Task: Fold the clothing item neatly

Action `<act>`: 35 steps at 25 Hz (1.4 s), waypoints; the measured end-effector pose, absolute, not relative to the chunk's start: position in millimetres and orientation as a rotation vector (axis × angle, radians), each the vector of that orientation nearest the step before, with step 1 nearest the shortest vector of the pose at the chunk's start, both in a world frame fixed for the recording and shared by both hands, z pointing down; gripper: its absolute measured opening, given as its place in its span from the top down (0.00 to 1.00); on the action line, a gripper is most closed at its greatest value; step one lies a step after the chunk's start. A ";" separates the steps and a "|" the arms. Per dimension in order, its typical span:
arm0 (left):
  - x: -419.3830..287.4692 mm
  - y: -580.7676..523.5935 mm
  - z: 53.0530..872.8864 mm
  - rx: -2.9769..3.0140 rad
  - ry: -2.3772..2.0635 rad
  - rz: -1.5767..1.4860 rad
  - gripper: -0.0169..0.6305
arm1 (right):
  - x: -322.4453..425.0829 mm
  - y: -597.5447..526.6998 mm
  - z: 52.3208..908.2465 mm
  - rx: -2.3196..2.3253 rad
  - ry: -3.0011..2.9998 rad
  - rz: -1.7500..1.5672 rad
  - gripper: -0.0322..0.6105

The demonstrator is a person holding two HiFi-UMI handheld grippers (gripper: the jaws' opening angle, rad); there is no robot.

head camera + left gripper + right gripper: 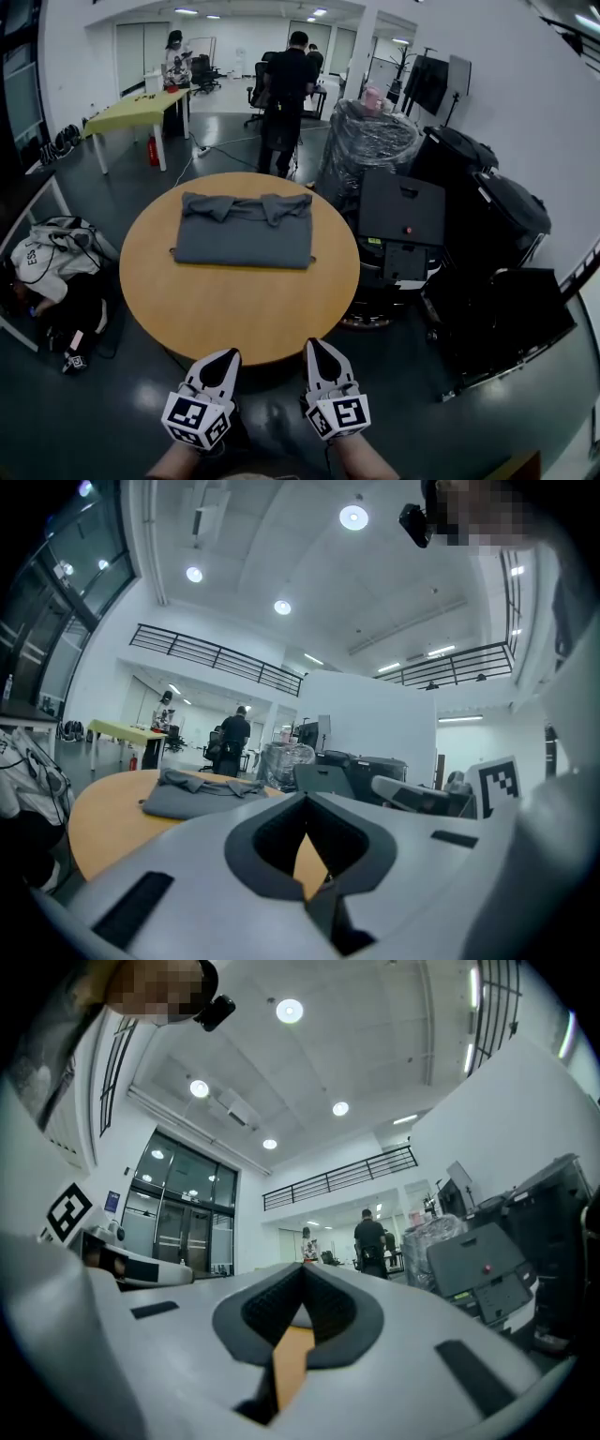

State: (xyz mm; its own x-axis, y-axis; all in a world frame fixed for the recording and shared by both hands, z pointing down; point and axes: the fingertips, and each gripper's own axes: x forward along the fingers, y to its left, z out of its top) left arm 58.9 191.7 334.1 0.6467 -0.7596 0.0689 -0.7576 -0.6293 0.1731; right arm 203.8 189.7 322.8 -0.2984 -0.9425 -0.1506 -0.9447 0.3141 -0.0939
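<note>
Scanning left to right: bags (56,258) on the floor at far left, off the job. Round wooden surface (234,314) fills the middle. Garment (244,230), grey, lies flat on the far half of the surface, well apart from both tongs, with bare wood between. Its long axis runs left-right across the head view. Both sleeves look tucked in along the far edge, and the near hem is straight. Judgement: sleeves done, body fold not yet made.

Left tongs (225,358): off the near rim, over the floor, jaws pressed together, nothing in them. Left gripper view agrees: pads meet, only wood shows through the notch, and the garment sits ahead and to the left of the tips. Right tongs (317,349): same story, just beside the left, closed tight and empty, pointing across the surface.

Key relation: the garment is straight ahead across the surface, centred slightly left of the gap between the tongs. Left tongs line up near the garment's middle, right tongs with its right edge, so left is marginally nearer. I'd expect each to take the near corner on its own side. Both must open first and reach over bare wood.

Right of the surface: wrapped bundle (370,141) and black cases (487,225), near the rim and apart from the garment. Person (286,89) stands beyond, back turned.
</note>
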 end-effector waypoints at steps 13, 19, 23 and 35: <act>80.6 311.0 347.1 2.676 -1.341 -0.101 0.96 | 207.6 302.5 376.1 -1.779 2.474 -0.113 0.97; 85.3 329.7 358.3 2.650 -1.341 -0.061 0.96 | 209.5 318.3 385.3 -1.785 2.534 -0.106 0.97; 88.2 336.4 363.4 2.652 -1.332 -0.039 0.96 | 221.1 326.4 387.4 -1.833 2.516 -0.105 0.97; 86.4 346.9 352.6 2.638 -1.304 -0.109 0.96 | 230.3 339.3 378.6 -1.892 2.515 -0.008 0.97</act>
